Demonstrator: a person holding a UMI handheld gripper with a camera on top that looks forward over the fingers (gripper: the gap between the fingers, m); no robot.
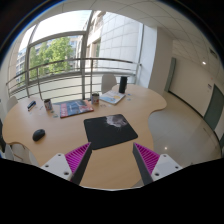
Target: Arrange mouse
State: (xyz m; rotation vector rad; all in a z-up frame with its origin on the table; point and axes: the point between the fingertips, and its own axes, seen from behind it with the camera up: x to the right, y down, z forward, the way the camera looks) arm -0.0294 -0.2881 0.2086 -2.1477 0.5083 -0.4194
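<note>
One mouse point(38, 134) left of mat point(110, 130); tool point(109, 160) wide, empty; no legible writing.

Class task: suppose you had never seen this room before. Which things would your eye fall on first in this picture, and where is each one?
First comes the flat black rectangular mouse pad, lying on the curved light wooden table just ahead of the open gripper, whose fingers hold nothing. Next is the small black computer mouse, alone on the table well left of the pad. Beyond the table, the big window shows green trees.
</note>
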